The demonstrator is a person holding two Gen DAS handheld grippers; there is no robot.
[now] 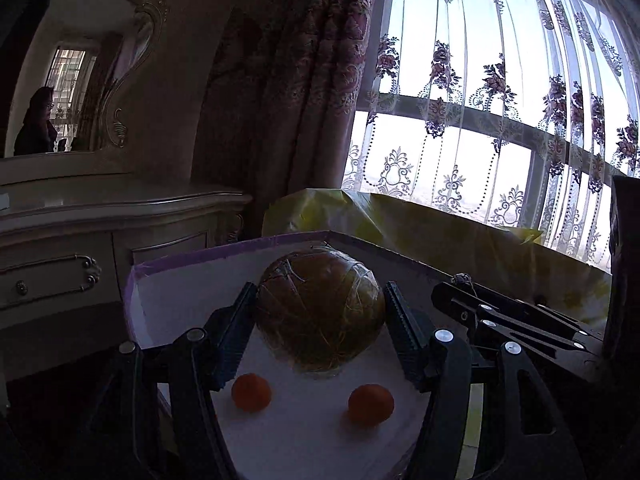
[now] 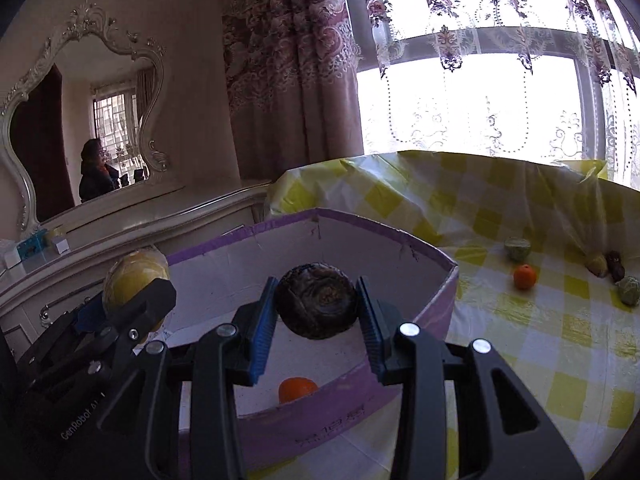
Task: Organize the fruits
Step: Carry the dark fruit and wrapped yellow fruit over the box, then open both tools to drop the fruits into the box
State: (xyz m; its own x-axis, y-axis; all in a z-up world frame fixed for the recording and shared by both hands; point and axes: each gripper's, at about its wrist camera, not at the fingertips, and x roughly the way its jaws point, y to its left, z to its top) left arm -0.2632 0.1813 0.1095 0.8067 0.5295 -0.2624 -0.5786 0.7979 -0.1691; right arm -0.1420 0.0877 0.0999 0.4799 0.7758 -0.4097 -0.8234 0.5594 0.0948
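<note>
I hold both grippers over a purple-rimmed box (image 2: 416,312) with a white inside, and I place everything by that box. My left gripper (image 1: 320,312) is clenched around a large round yellow fruit (image 1: 320,312) wrapped in clear film, held above the box floor. My right gripper (image 2: 317,306) grips a dark brown round fruit (image 2: 317,306), also above the box's inside. Two small orange fruits (image 1: 251,393) already lie on the box floor, below the left gripper. Outside the box, to its right on the yellow checked tablecloth (image 2: 520,340), five pieces wait: one small orange fruit (image 2: 525,277), two greenish ones (image 2: 517,249), a yellowish one (image 2: 597,264) and a dark one (image 2: 616,266). I judge the sorting under halfway done: two pieces in, two about to go in, five left.
</note>
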